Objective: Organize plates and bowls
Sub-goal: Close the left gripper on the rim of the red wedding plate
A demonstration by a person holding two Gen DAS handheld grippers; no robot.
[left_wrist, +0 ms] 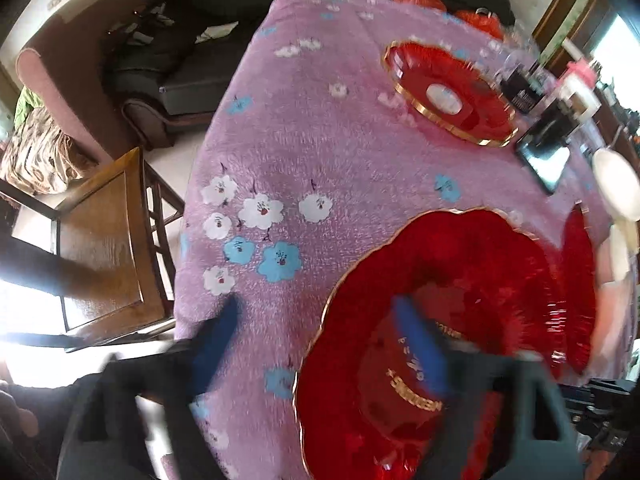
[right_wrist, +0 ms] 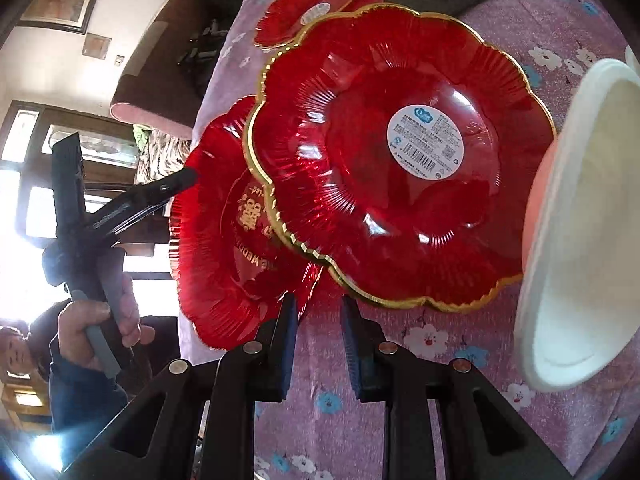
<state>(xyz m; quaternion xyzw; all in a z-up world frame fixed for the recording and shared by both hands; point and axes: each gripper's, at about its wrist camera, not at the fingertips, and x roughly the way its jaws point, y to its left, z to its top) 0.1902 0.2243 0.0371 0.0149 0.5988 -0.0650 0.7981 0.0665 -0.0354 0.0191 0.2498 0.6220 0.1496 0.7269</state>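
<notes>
Three red, gold-rimmed, flower-shaped plates lie on a pink flowered tablecloth point(left_wrist: 320, 128). In the right wrist view a plate with a round white label point(right_wrist: 400, 160) overlaps a plate with gold lettering point(right_wrist: 224, 240); a third plate point(right_wrist: 308, 8) lies further back. My right gripper point(right_wrist: 318, 320) is open, its blue-padded fingers point(right_wrist: 290, 340) just short of the plates' near edges. In the left wrist view my left gripper point(left_wrist: 320, 344) is open, one finger point(left_wrist: 420, 352) over the lettered plate point(left_wrist: 460, 280), the other point(left_wrist: 216, 340) over cloth. The labelled plate point(left_wrist: 448, 96) lies further back there.
A white bowl point(right_wrist: 580, 220) is tilted at the right of the plates; it also shows in the left wrist view point(left_wrist: 618, 188). A dark tray and small items point(left_wrist: 544, 148) sit behind. A wooden chair point(left_wrist: 104, 248) and a dark sofa point(left_wrist: 192, 60) stand beside the table.
</notes>
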